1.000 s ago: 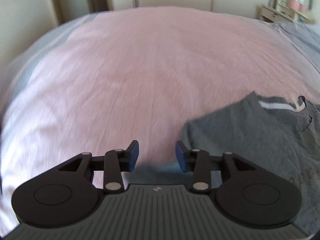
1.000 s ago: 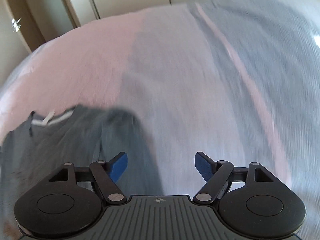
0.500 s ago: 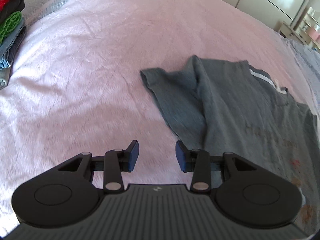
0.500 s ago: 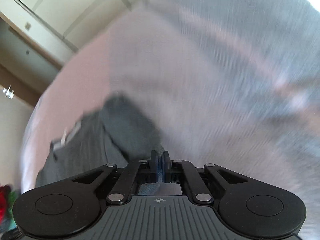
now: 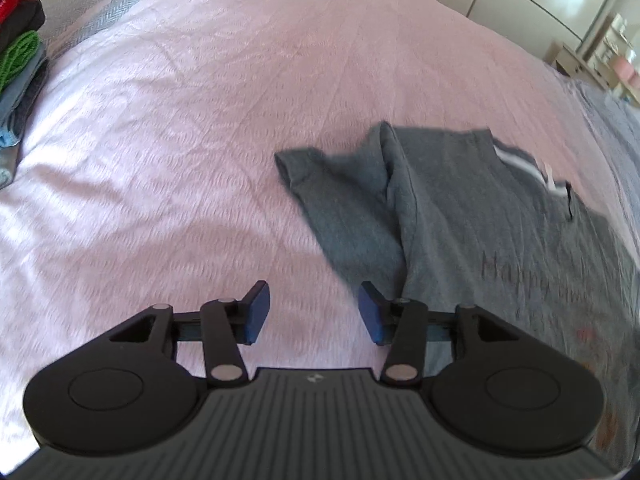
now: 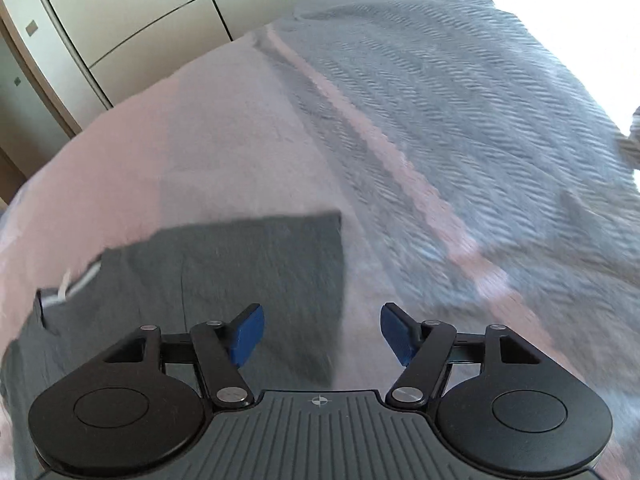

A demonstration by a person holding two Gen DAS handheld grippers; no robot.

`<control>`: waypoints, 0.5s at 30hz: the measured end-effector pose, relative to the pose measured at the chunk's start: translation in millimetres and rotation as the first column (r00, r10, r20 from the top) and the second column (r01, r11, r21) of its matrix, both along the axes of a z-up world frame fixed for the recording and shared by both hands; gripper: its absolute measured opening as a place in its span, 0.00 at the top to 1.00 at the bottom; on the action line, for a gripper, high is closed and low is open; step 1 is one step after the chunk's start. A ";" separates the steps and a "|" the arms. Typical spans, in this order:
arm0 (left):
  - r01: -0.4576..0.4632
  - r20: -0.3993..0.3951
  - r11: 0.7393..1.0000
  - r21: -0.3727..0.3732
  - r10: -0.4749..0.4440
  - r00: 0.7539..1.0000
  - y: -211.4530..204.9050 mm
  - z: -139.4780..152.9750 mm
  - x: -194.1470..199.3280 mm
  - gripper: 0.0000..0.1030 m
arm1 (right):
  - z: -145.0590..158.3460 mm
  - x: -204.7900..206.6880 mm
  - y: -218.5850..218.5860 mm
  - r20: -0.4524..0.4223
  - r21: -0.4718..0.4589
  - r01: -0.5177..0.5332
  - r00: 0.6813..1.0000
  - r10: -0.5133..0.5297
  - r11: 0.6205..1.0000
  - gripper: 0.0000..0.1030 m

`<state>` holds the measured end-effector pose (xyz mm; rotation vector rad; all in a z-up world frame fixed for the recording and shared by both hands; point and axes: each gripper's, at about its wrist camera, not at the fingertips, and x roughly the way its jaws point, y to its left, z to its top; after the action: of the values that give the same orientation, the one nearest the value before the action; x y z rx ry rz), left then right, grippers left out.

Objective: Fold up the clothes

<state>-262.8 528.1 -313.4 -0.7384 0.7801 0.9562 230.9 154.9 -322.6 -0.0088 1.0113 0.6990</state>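
Grey T-shirt [image 5: 480,216] spread on pink bedspread [image 5: 200,160], one sleeve folded in. Left gripper [image 5: 312,312] and right gripper [image 6: 322,332] both opening, empty; half a second ago right clamped shut.

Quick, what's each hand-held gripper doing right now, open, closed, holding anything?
Left hand-held gripper: opening, nothing between its jaws.
Right hand-held gripper: opening, empty, above the grey T-shirt.

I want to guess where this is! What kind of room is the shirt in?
Most likely a bedroom. The grey T-shirt lies on a wide bed with a pink cover, tall cupboard doors stand behind it, and a stack of folded clothes waits at the bed's edge.
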 end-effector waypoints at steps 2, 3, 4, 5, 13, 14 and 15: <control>-0.047 0.049 0.999 -0.018 0.048 0.998 17.1 -5.6 3.5 0.54 | -6.5 8.8 8.4 -0.028 -0.001 0.018 0.999 -0.018 1.000 0.34; -0.073 0.077 0.997 -0.033 0.076 0.994 25.9 -9.7 4.9 0.52 | -8.9 10.1 9.8 -0.038 0.000 0.033 0.999 -0.033 0.999 0.34; -0.103 0.101 0.993 -0.051 0.107 0.989 34.5 -14.8 6.3 0.52 | -10.8 10.0 8.8 -0.050 0.008 0.041 0.998 -0.040 0.999 0.34; -0.131 0.122 0.989 -0.068 0.139 0.983 42.2 -20.8 7.8 0.52 | -12.7 8.3 8.2 -0.062 0.014 0.044 0.997 -0.043 0.999 0.34; -0.019 0.025 0.996 0.091 0.017 1.000 55.6 -18.9 28.7 1.00 | -20.3 -13.6 -14.9 -0.064 -0.042 0.032 0.997 -0.034 0.999 0.34; -0.007 -0.021 0.989 0.150 0.011 1.000 57.3 -11.3 25.7 0.99 | -18.1 -16.7 -20.4 -0.059 -0.041 0.031 0.998 -0.033 0.999 0.34; 0.007 -0.068 0.978 0.208 0.008 0.998 59.0 -3.8 22.8 0.97 | -15.9 -20.1 -25.9 -0.055 -0.040 0.029 0.998 -0.031 0.999 0.34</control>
<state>-240.0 587.0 -317.2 -0.5261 0.7266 1.0502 210.8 129.0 -338.5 -0.0081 1.0767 0.6545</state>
